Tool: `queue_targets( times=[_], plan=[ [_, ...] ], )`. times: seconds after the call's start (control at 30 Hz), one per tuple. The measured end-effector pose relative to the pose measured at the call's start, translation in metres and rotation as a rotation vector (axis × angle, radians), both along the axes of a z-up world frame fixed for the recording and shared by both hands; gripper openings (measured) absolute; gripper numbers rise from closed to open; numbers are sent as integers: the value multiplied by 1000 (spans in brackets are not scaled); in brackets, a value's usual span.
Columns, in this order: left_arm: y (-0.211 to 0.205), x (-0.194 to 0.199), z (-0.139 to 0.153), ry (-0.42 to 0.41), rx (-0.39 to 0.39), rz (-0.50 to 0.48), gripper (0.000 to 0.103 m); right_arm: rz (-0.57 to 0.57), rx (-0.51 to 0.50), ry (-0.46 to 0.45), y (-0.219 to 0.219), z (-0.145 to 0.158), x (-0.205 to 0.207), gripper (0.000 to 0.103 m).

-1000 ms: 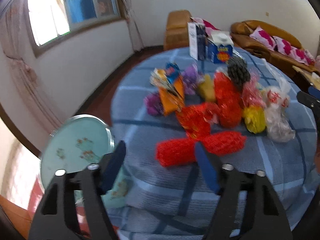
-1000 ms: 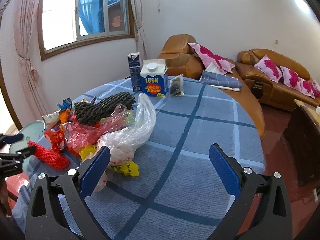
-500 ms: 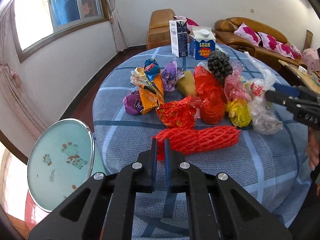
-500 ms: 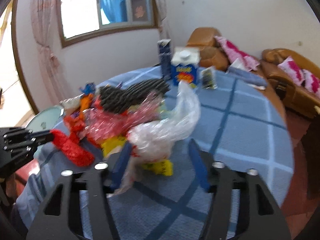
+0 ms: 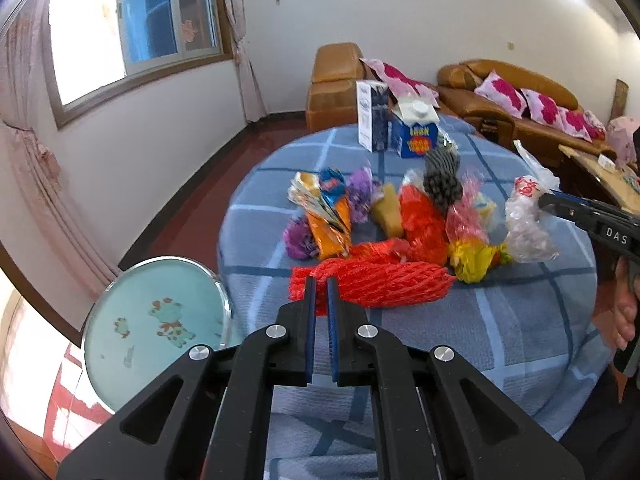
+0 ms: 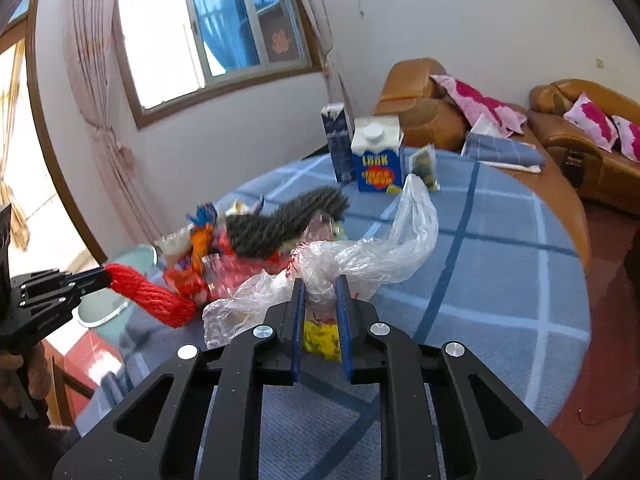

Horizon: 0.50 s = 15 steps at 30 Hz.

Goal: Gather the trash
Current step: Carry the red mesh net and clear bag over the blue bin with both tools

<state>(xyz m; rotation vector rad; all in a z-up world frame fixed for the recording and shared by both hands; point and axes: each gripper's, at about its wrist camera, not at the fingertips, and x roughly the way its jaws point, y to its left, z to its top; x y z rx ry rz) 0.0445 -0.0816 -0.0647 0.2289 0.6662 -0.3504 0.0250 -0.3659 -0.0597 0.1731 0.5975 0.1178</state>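
Observation:
A pile of trash lies on a round table with a blue checked cloth (image 5: 500,320). My left gripper (image 5: 321,282) is shut on one end of a red foam net (image 5: 380,282), which hangs lifted in the right wrist view (image 6: 156,296). My right gripper (image 6: 320,284) is shut on a clear plastic bag (image 6: 372,252); in the left wrist view the bag (image 5: 526,220) is raised at the table's right side. Orange and purple wrappers (image 5: 328,216), a black foam net (image 5: 440,176), red netting (image 5: 424,220) and a yellow wrapper (image 5: 476,258) lie between them.
Two cartons (image 5: 416,132) stand at the table's far edge. A round pale-green stool or lid (image 5: 160,324) stands left of the table. Brown sofas with pink cushions (image 5: 520,100) line the far wall. A window (image 5: 132,28) is at the left.
Both grippers went from open to shut, the left on the red foam net and the right on the clear plastic bag. Both items have risen off the cloth.

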Motion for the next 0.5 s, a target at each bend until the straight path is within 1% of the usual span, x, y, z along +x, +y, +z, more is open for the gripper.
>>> queue_targets(
  times=[0.1,0.27,0.5],
  plan=[
    [10,-2,10,-23,-6,28,5,-1,-8,-10,4,8,1,16],
    [31,1,19,-66,25,105,5,6,-43,-18,17,14,15,16],
    [70,8,26,-82,46,219,5,42,-61,-57,39,30,37,16]
  ],
)
